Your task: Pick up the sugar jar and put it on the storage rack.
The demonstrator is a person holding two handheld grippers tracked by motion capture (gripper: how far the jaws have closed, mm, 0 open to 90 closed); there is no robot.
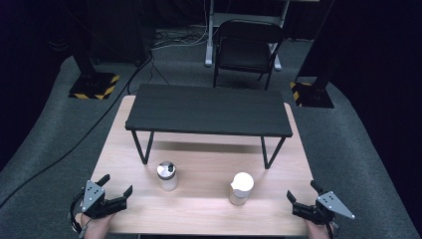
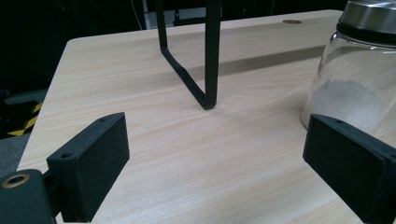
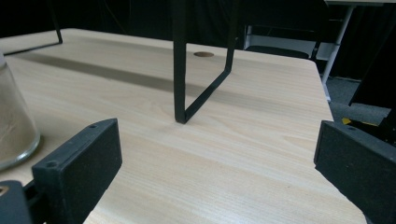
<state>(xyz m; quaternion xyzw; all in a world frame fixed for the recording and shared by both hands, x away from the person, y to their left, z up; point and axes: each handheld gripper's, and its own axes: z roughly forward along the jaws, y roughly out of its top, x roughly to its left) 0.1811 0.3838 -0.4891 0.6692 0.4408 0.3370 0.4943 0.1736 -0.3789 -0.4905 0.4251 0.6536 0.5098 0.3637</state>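
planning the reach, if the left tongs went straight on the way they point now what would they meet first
Probably the black shelf leg, which stands near the middle of the gap between the open left tongs. The glass shaker with the metal lid sits off to the right, by the right jaw; it might get brushed, depth is unclear.

Two glass shakers stand upright on the table: steel-capped [image 1: 167, 175], white-lidded [image 1: 241, 188].
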